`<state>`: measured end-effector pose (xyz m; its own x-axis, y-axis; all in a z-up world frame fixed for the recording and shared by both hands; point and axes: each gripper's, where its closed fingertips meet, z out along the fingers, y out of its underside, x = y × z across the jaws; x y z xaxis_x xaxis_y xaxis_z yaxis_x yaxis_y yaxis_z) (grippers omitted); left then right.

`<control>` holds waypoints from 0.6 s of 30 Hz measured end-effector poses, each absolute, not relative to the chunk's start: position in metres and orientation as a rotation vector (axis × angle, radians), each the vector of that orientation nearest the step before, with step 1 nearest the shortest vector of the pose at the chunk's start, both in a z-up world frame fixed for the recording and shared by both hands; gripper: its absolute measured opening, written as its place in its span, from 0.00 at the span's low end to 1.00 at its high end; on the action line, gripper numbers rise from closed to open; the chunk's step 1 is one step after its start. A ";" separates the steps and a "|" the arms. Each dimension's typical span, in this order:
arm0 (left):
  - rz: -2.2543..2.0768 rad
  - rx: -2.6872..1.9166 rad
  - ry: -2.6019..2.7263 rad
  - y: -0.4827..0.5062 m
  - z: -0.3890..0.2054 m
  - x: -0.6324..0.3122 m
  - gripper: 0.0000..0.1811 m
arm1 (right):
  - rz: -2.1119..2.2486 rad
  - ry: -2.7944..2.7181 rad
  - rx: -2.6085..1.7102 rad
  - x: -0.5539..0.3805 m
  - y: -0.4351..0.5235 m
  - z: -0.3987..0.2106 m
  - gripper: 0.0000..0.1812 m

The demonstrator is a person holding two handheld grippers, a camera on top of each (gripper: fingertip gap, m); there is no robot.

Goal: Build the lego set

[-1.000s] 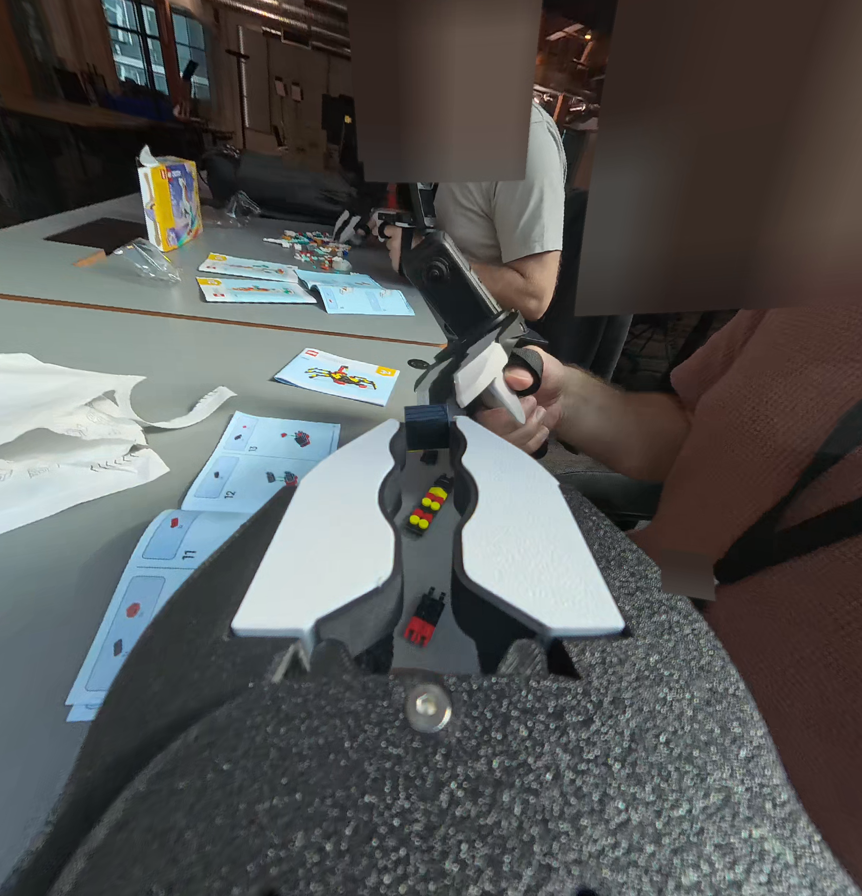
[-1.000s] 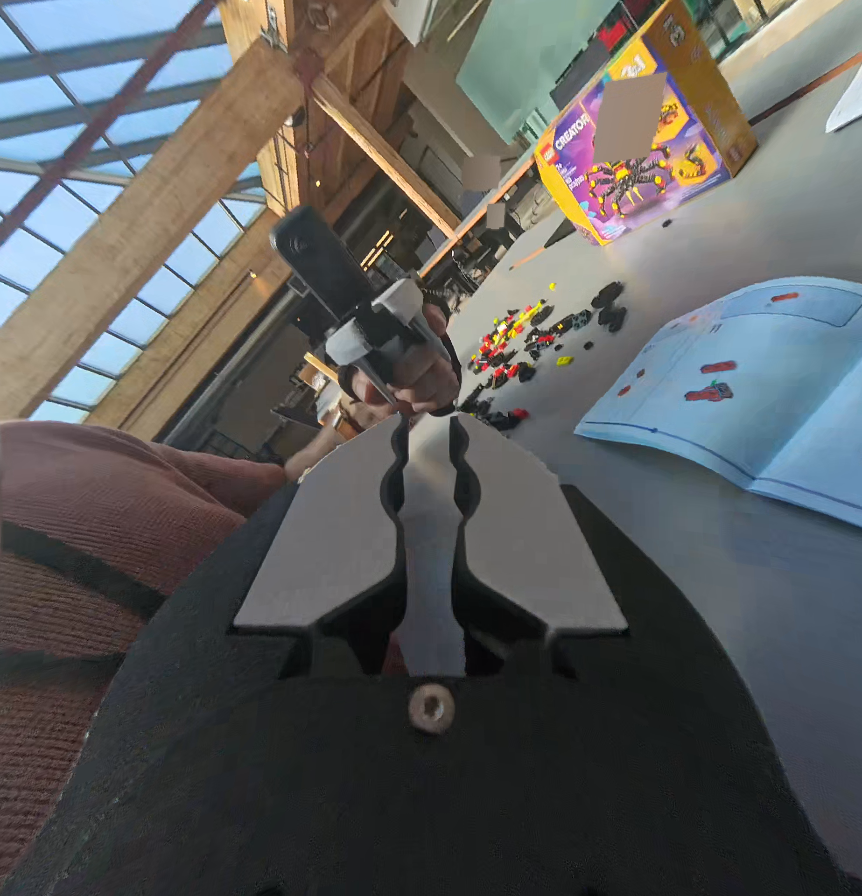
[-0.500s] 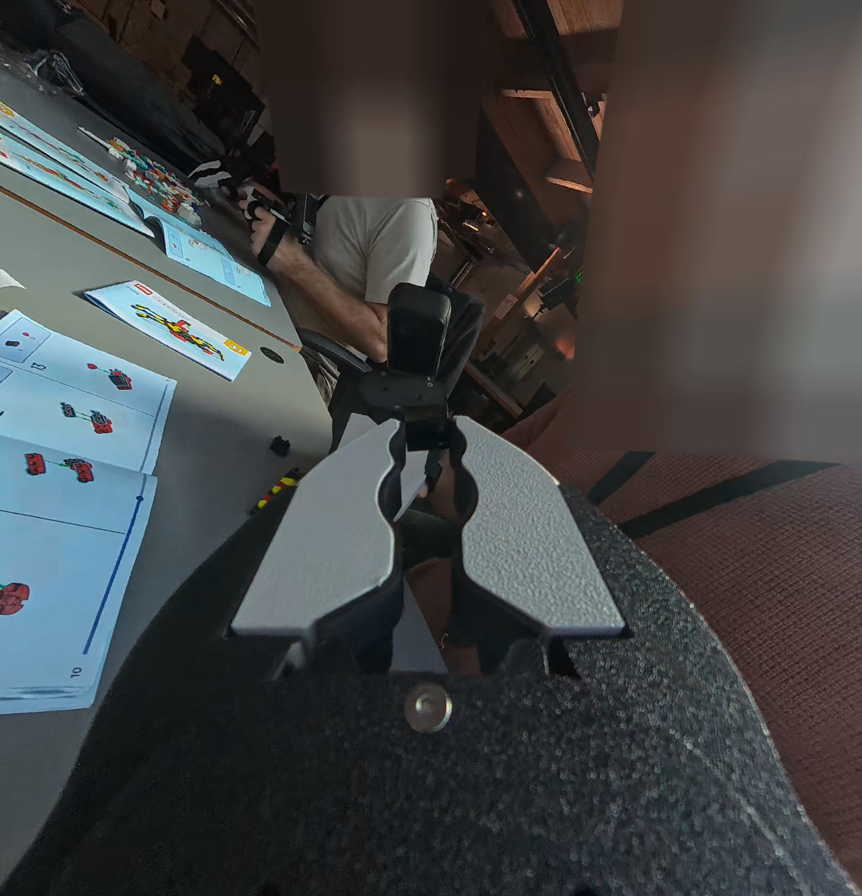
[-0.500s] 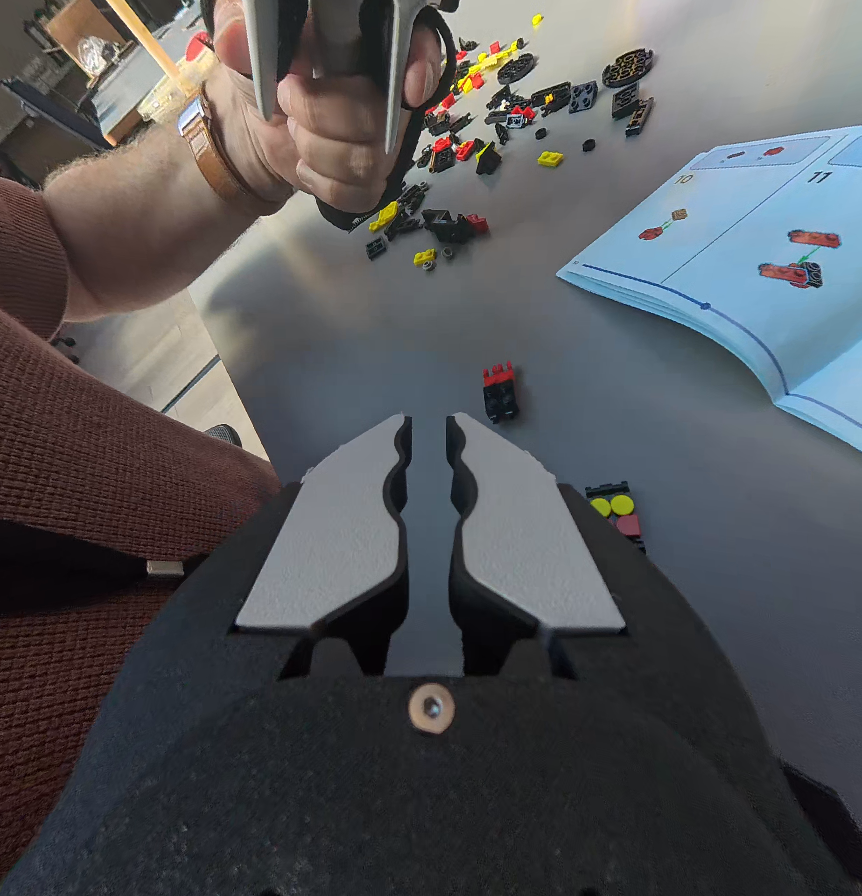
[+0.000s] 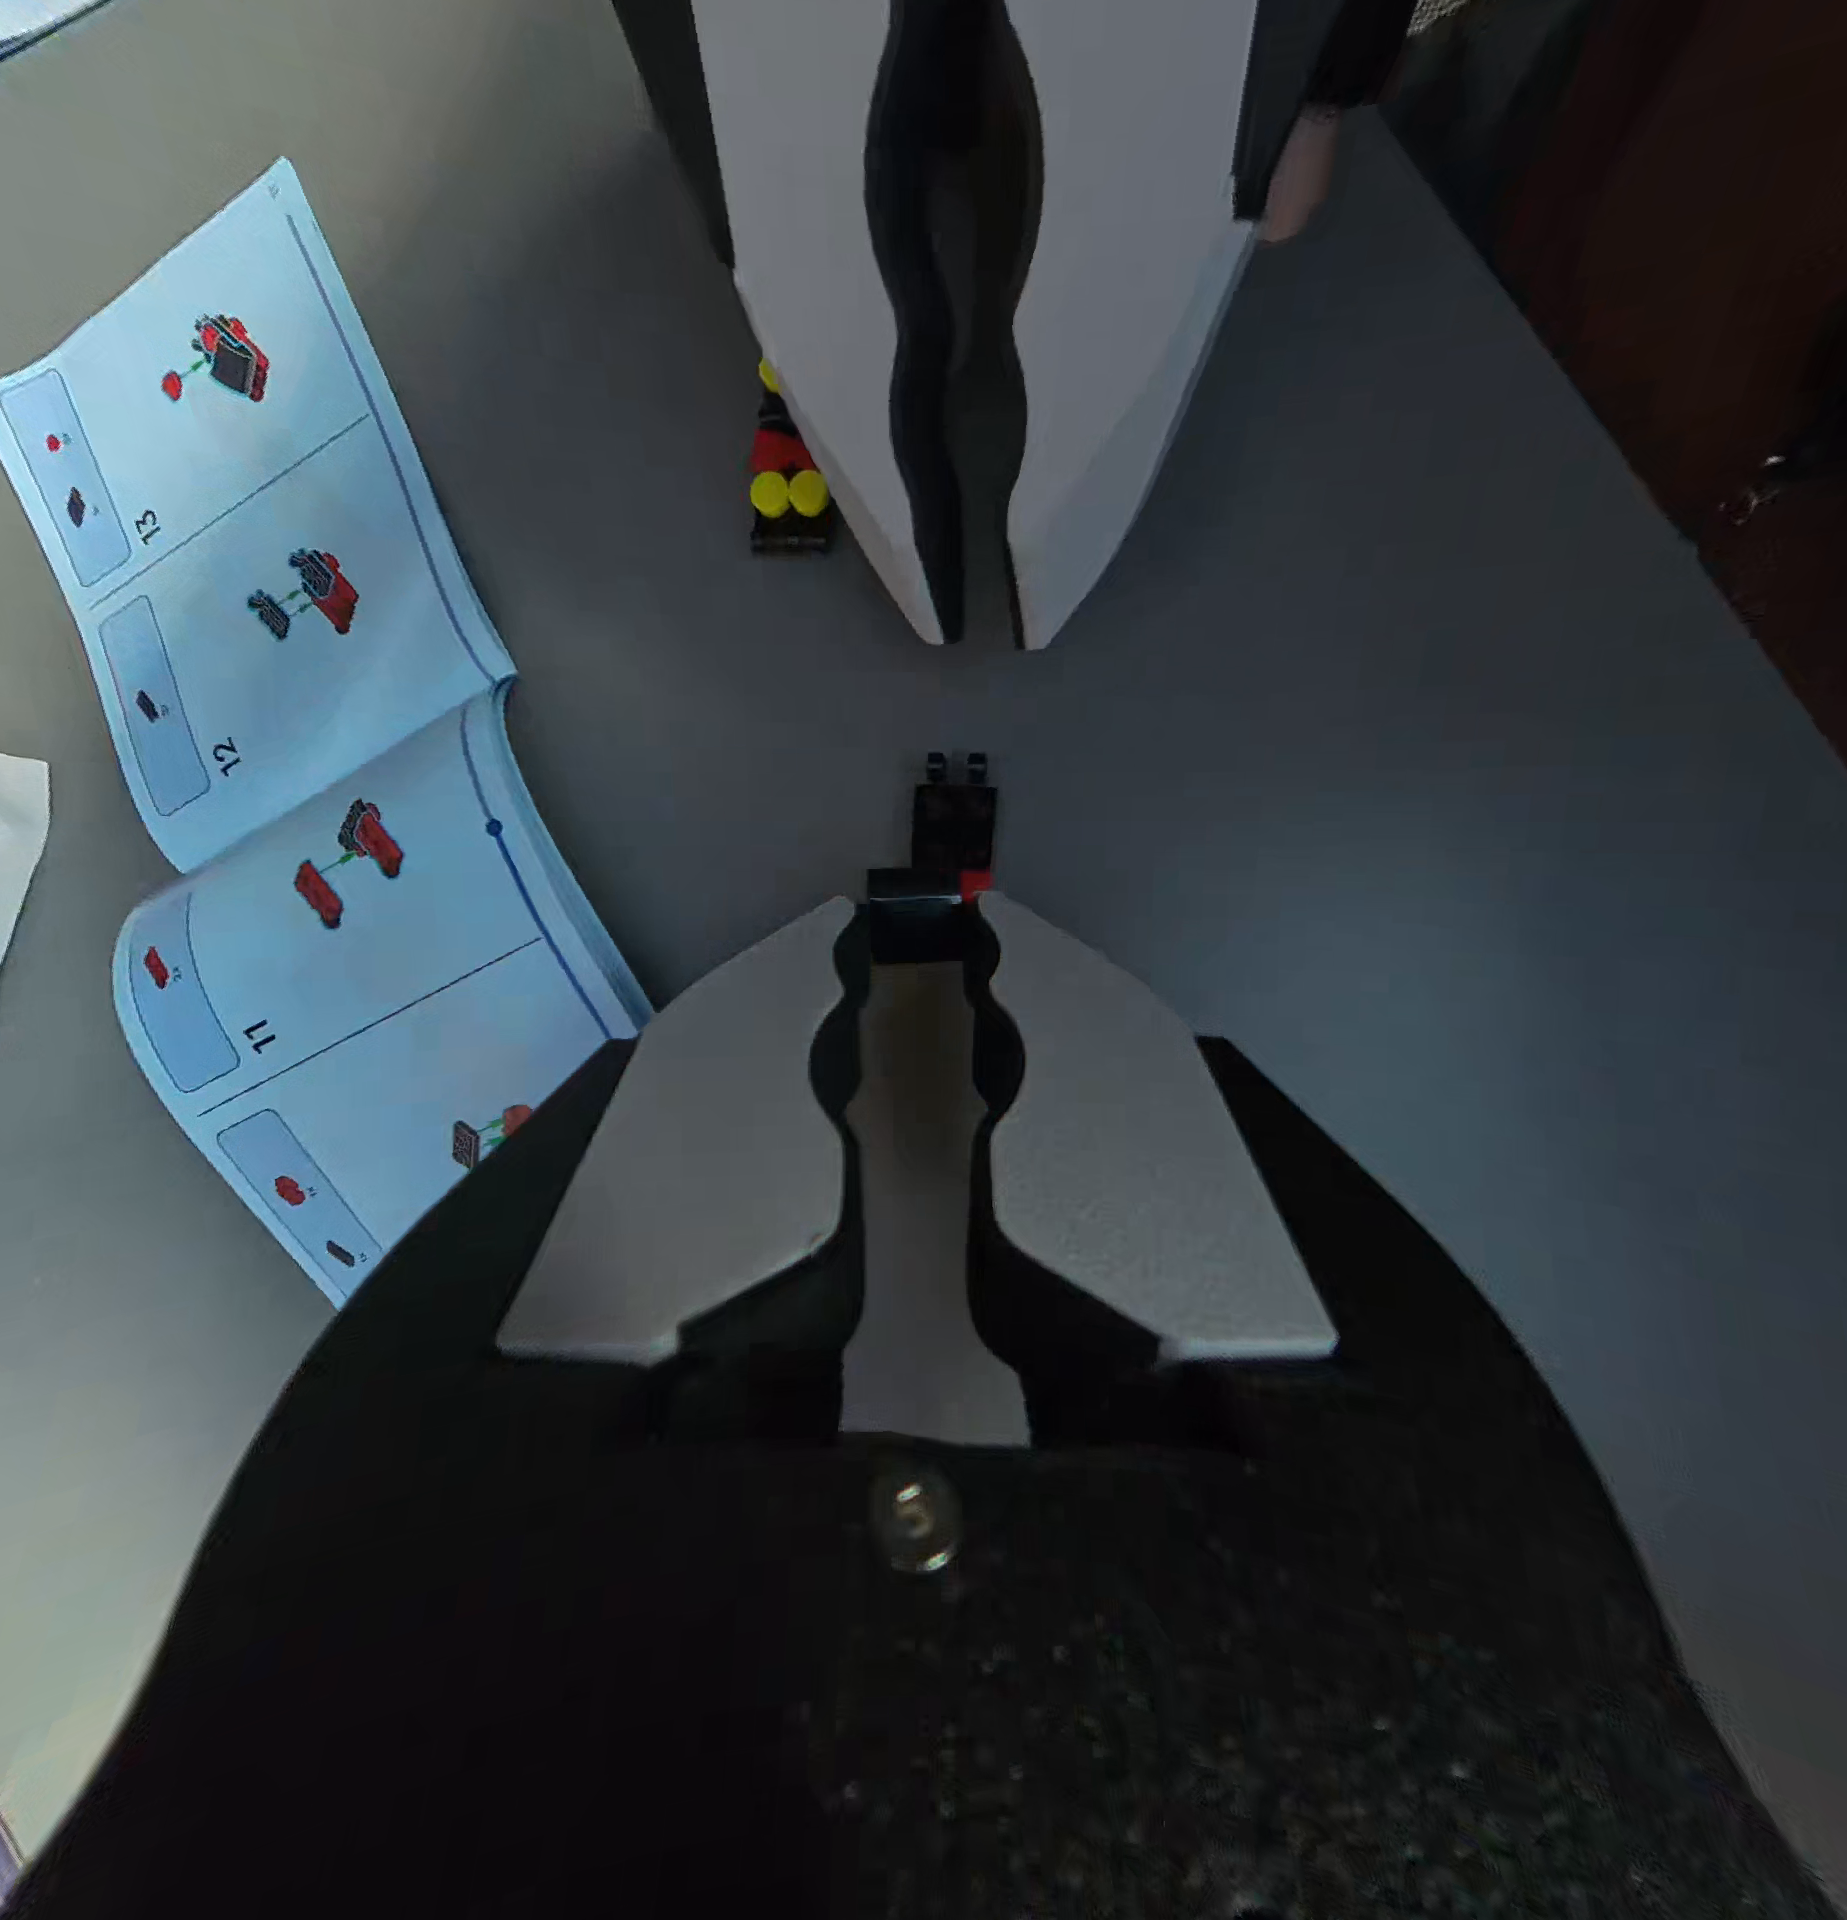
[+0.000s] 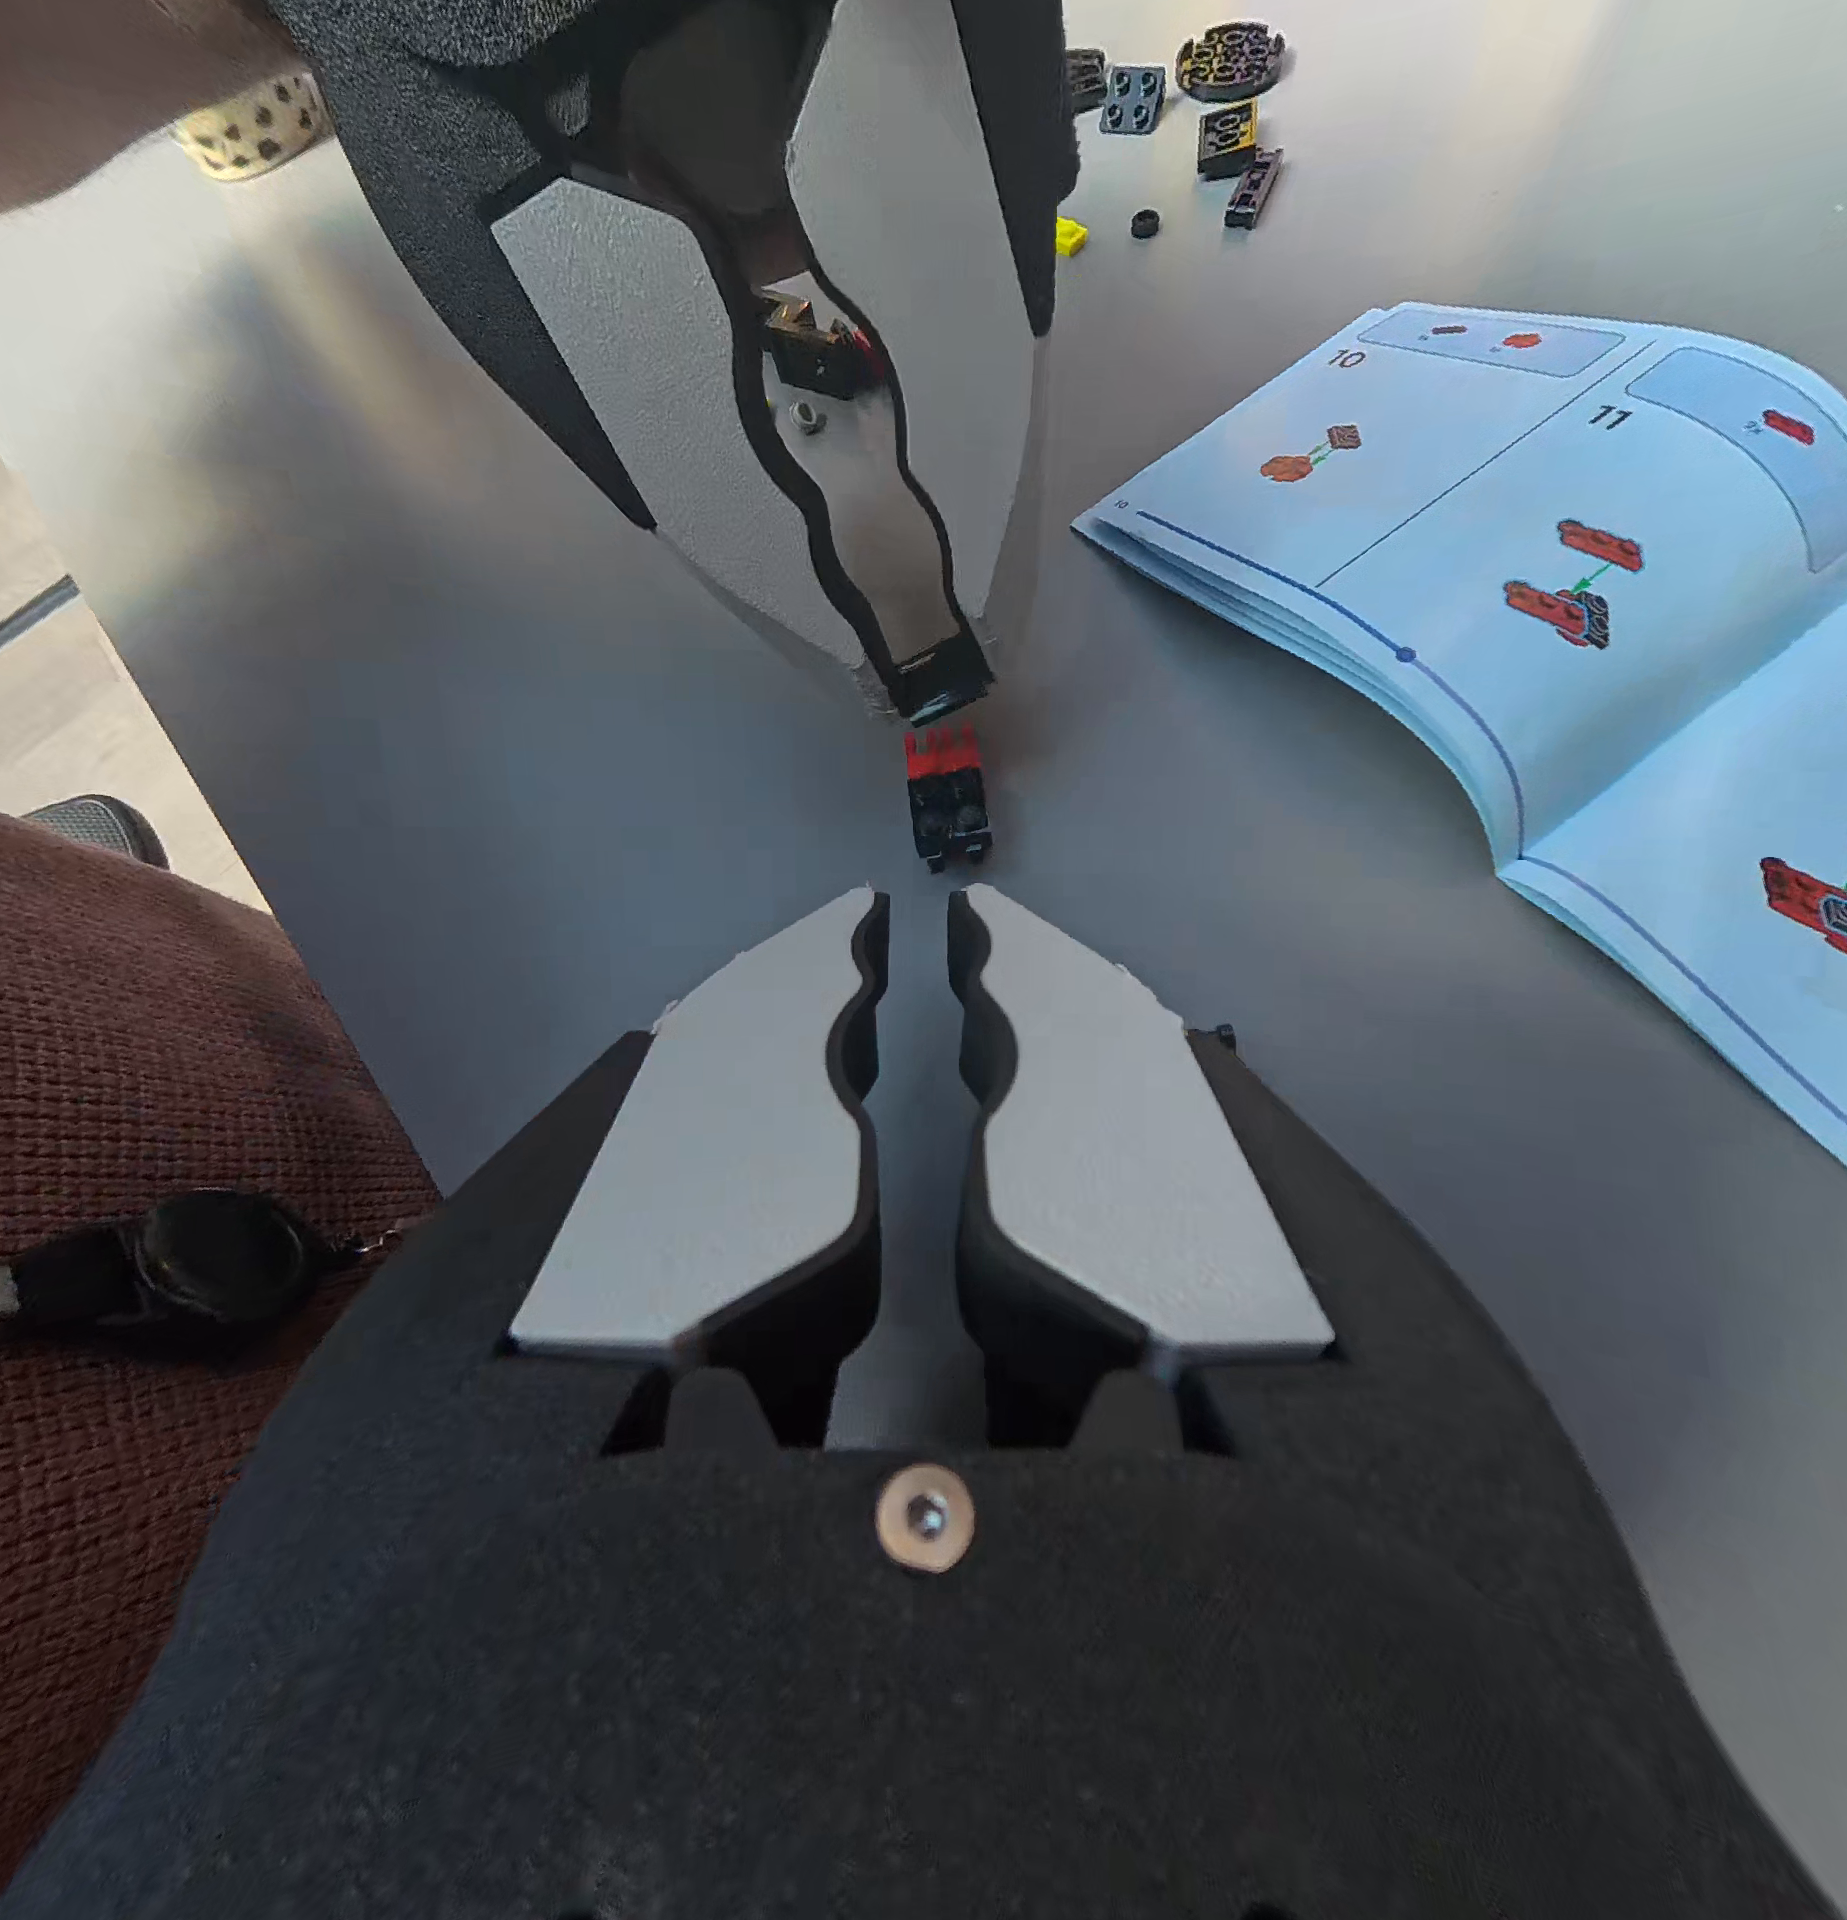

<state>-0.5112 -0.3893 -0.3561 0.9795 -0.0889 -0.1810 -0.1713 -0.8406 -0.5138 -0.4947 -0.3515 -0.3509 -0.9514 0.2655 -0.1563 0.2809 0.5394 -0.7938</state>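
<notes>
Printed step numbers mark the open light-blue instruction booklet [image 5: 306, 727] pages.

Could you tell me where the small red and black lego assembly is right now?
The red and black assembly lies on the grey table between the two facing grippers, just ahead of the right gripper, left of the open instruction booklet.

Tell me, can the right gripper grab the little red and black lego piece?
Probably yes. The right gripper is open and empty, just short of the red and black piece on the table; the left gripper crowds only the far end.
</notes>
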 end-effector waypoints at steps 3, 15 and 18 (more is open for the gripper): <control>0.150 -2.588 0.236 -0.385 -0.359 -0.509 0.09 | -1.423 2.766 0.486 -0.499 -0.356 -0.353 0.06; 0.024 -2.651 0.300 -0.381 -0.372 -0.504 0.09 | -1.355 2.812 0.438 -0.500 -0.363 -0.362 0.05; 0.000 -2.655 0.305 -0.381 -0.374 -0.505 0.09 | -1.354 2.823 0.435 -0.502 -0.365 -0.362 0.05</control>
<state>-0.5047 -0.3806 -0.3737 0.9753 -0.2148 -0.0520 -0.2149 -0.8671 -0.4493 -0.5015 -0.3648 -0.3617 -0.9620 0.2539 -0.1006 0.2373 0.5950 -0.7679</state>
